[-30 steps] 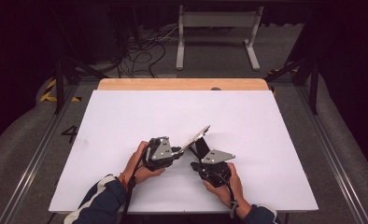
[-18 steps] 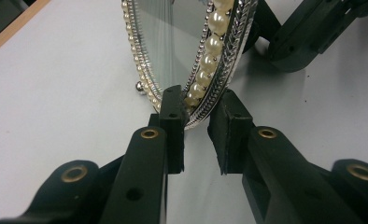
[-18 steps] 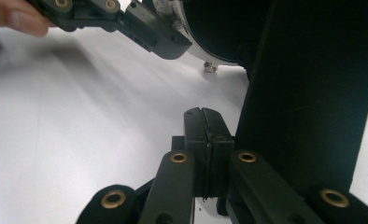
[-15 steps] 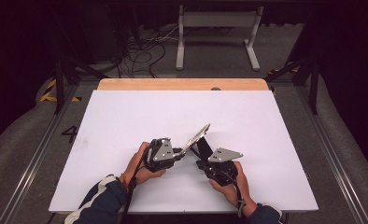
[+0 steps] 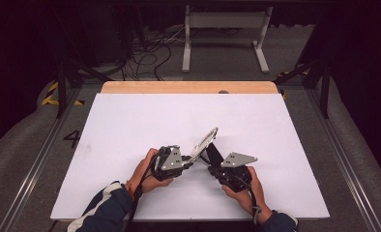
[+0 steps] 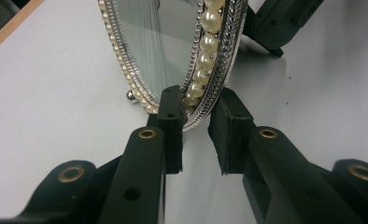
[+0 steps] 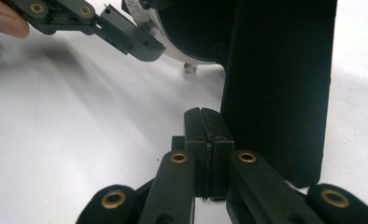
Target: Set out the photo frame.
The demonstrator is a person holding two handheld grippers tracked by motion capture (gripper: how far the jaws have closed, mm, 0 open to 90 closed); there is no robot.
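An oval mirror (image 5: 204,143) with a silver rim and a row of pearls (image 6: 205,51) stands tilted on the white table (image 5: 130,125). A black easel leg (image 7: 275,93) props it from behind. My left gripper (image 6: 198,105) comes in from the left and is shut on the mirror's lower rim, one pad on each face. In the high view that left gripper (image 5: 191,157) sits at the mirror's near left edge. My right gripper (image 7: 204,122) is shut with nothing between its pads, low beside the easel leg. From above, the right gripper (image 5: 218,166) lies just right of the mirror.
A wooden strip (image 5: 179,87) runs along the table's far edge. Beyond it lie floor cables (image 5: 150,53) and a grey metal stand (image 5: 225,29). Metal rails (image 5: 343,159) flank the table. White tabletop spreads wide on all sides of the hands.
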